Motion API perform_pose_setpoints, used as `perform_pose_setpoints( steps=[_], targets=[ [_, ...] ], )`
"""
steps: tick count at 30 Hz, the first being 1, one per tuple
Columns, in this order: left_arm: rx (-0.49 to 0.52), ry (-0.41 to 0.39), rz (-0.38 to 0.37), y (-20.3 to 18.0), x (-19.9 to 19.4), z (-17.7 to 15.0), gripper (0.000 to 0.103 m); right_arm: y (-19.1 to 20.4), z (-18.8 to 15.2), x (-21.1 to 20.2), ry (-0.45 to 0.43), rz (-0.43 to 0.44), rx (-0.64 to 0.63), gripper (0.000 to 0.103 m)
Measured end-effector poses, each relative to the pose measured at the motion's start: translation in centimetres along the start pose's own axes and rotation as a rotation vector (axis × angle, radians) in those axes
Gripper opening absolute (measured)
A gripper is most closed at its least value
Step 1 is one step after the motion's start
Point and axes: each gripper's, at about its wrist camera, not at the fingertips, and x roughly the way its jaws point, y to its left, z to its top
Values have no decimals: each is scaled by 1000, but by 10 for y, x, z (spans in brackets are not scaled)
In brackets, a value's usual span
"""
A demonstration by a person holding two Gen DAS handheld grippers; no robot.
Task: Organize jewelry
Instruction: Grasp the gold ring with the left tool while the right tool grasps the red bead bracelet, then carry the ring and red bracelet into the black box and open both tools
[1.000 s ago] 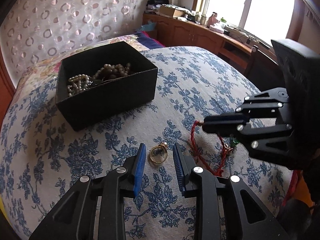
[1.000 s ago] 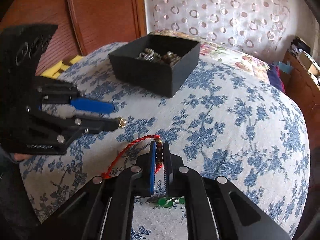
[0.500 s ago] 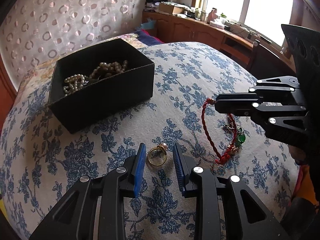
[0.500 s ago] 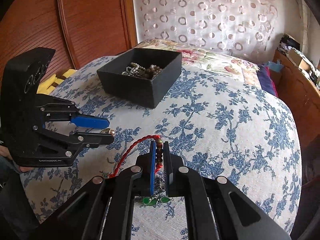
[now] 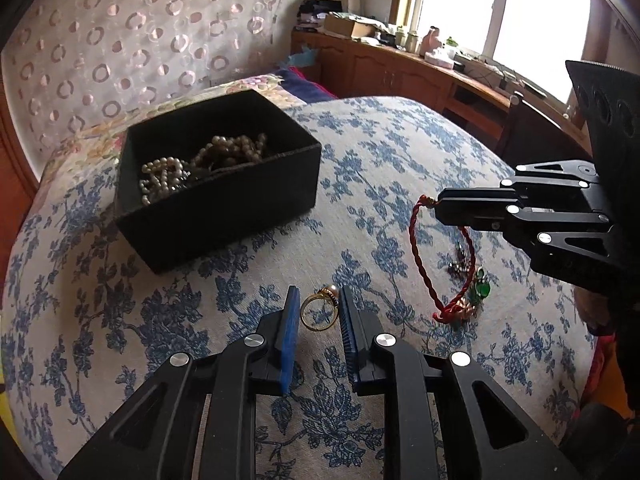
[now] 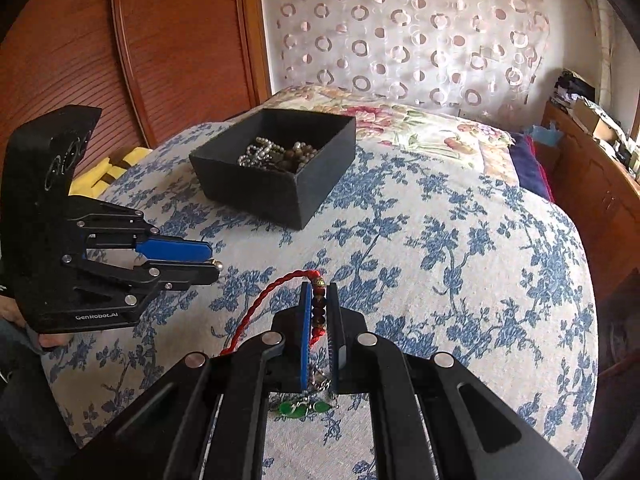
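Note:
A gold ring with a pearl [image 5: 319, 311] sits between the fingers of my left gripper [image 5: 319, 300], whose jaws have closed onto its sides. In the right wrist view the left gripper [image 6: 212, 264] shows the ring's pearl at its tips. My right gripper [image 6: 319, 292] is shut on a red braided cord bracelet [image 5: 422, 264] with dark beads [image 6: 318, 308] and green charms [image 6: 298, 407], held above the bedspread. A black box [image 5: 216, 196] of pearl and bead necklaces [image 5: 200, 164] stands behind; it also shows in the right wrist view [image 6: 276, 168].
The blue floral bedspread [image 5: 360, 168] covers a rounded bed. A flowered pillow [image 6: 400, 120] lies behind the box. A wooden cabinet [image 5: 400, 72] with clutter runs under the window at right. A wooden headboard panel [image 6: 120, 60] stands at left.
My left jaws narrowed around the ring. My right gripper lifted the red bracelet higher off the bedspread, its loop and charms now hanging.

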Motion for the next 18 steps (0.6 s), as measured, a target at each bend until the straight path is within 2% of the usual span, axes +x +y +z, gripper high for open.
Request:
perform_pose_setpoints(
  steps=[8,18],
  targets=[
    [-15,-53,19,10,-14,17,18,2,23,-5,-50,10,-20,8],
    [-64,-125,57,35,-29,44,18,6,69,-4,-132,18,-62,8]
  ],
)
